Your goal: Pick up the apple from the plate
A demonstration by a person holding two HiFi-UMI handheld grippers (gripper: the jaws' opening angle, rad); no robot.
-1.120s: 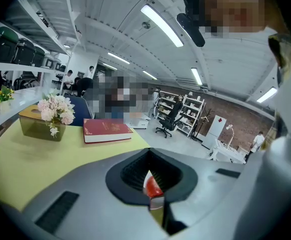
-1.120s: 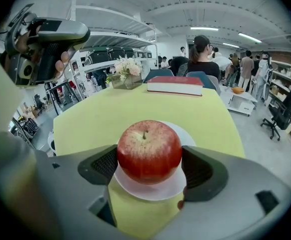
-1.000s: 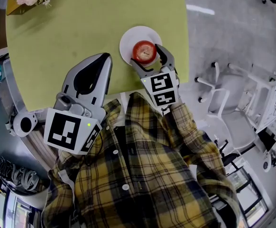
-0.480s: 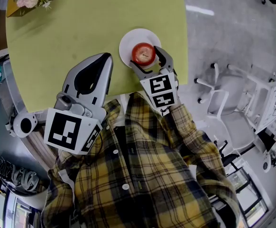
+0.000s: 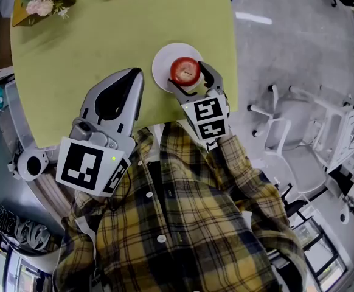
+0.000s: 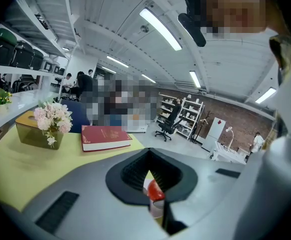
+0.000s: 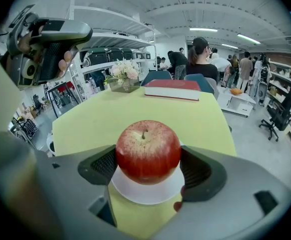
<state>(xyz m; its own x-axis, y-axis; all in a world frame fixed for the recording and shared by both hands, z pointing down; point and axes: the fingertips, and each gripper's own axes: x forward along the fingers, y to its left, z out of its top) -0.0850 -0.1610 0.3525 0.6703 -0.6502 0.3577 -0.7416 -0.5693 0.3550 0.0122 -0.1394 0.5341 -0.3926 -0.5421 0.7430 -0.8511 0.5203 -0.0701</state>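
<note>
Spreading across the far left of the head view, a yellow-green table carries everything, with grey floor to its right. Nearest the camera is the person's yellow plaid shirt, and both tools reach out from it. The left gripper is held over the table's near edge, left of the plate and apart from it; its jaws meet at the tips and hold nothing, though the left gripper view catches a sliver of the red fruit through the hollow between them. The right gripper reaches in from the near side with its jaws spread just as wide as the fruit, one dark pad against each flank. A red book lies at the far edge, and a box of pale flowers stands at the far left corner. The white plate sits near the table's near right corner. The apple stands upright on it, stem up, clamped between the right jaws.
</note>
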